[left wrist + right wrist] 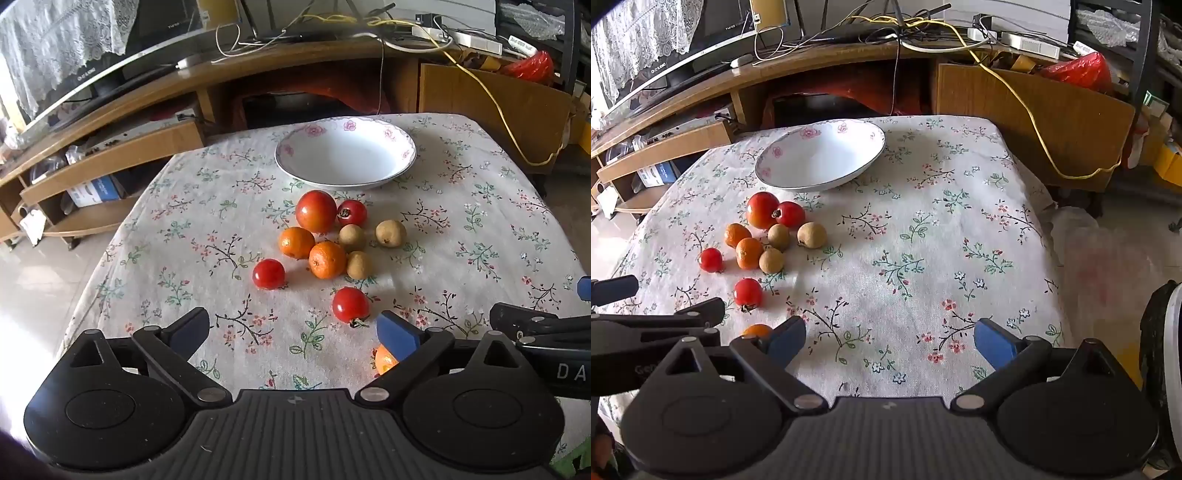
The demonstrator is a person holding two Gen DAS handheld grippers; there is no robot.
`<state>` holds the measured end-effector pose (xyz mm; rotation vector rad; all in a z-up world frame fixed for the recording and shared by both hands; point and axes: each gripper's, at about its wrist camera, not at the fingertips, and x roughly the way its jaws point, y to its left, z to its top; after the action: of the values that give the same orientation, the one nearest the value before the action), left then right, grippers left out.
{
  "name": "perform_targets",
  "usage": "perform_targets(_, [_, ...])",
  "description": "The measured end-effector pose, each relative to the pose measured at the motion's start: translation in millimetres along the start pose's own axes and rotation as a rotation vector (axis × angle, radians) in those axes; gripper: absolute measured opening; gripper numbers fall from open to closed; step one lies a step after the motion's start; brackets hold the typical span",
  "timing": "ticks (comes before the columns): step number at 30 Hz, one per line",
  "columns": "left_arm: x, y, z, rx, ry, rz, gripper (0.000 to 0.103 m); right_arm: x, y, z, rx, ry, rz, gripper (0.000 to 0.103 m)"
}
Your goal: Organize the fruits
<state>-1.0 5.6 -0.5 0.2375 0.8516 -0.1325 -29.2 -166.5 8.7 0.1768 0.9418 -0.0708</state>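
Left gripper (301, 334) and right gripper (890, 339): fingers apart, empty, above the desk (923, 258); fruits (327, 236) lie beside the bowl (345, 155).

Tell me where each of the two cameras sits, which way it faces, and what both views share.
Left wrist: on the left gripper, low at the near table edge, facing the bowl and fruit; its open fingers show, the right gripper beside them.
Right wrist: on the right gripper, facing mostly bare cloth, fruit to its left; the left gripper shows at left.
Shared: bowl, fruit, cloth, desk.
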Motion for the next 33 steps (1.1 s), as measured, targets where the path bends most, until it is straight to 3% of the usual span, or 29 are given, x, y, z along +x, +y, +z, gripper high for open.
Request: perform_targets(33, [-0.3, -1.7, 2.3, 0.002, 0.017, 0.016, 0.098, 3.1, -0.6, -1.8, 0.001, 0.007, -0.015, 0.099])
